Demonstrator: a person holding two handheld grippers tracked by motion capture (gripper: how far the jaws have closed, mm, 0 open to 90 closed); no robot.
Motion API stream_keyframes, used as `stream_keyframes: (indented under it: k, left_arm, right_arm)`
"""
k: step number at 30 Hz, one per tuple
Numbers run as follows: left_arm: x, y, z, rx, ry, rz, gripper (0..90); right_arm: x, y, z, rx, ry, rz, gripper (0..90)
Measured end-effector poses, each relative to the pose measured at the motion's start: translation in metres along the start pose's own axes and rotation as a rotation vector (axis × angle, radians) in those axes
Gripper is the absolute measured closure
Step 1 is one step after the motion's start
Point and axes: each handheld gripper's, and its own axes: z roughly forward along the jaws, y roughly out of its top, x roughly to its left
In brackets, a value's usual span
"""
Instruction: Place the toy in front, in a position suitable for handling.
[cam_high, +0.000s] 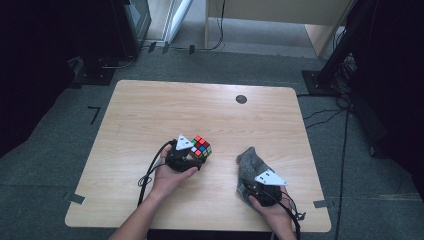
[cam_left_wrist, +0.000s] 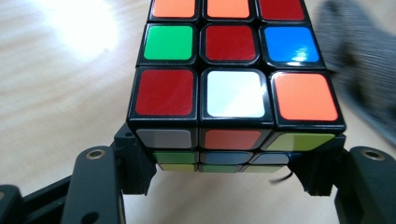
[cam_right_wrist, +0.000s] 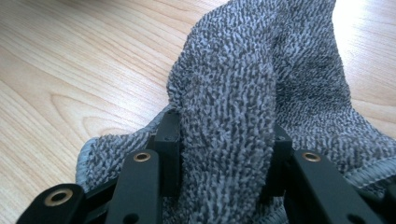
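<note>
High view shows the puzzle cube near the middle of the tabletop, pinched by my left hand-held gripper. The grey cloth lies just to its right, apart from it, a fold pinched in my right hand-held gripper. I judge cloth must travel left to meet cube.

The left hand-held gripper is clamped on a cube; the right hand-held gripper, nearer, pinches a grey cloth.
</note>
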Motion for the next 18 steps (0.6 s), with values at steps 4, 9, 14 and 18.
stream_keyframes:
  k: [4, 9, 14, 18]
  left_arm:
    - [-0.004, -0.013, -0.016, -0.008, -0.014, 0.003, 34.5]
    - [-0.003, -0.025, -0.030, -0.006, 0.001, 0.030, 34.6]
    - [-0.001, -0.028, -0.041, -0.047, -0.007, 0.025, 34.6]
    - [0.001, -0.030, -0.044, -0.056, -0.011, 0.024, 34.6]
  right_arm:
    - [-0.002, 0.002, 0.002, 0.003, 0.005, 0.021, 62.2]
    - [-0.003, 0.007, 0.008, 0.008, 0.001, 0.042, 64.5]
    - [-0.010, 0.015, 0.015, 0.018, 0.035, 0.093, 64.9]
    - [-0.012, 0.020, 0.020, 0.020, 0.035, 0.141, 63.8]
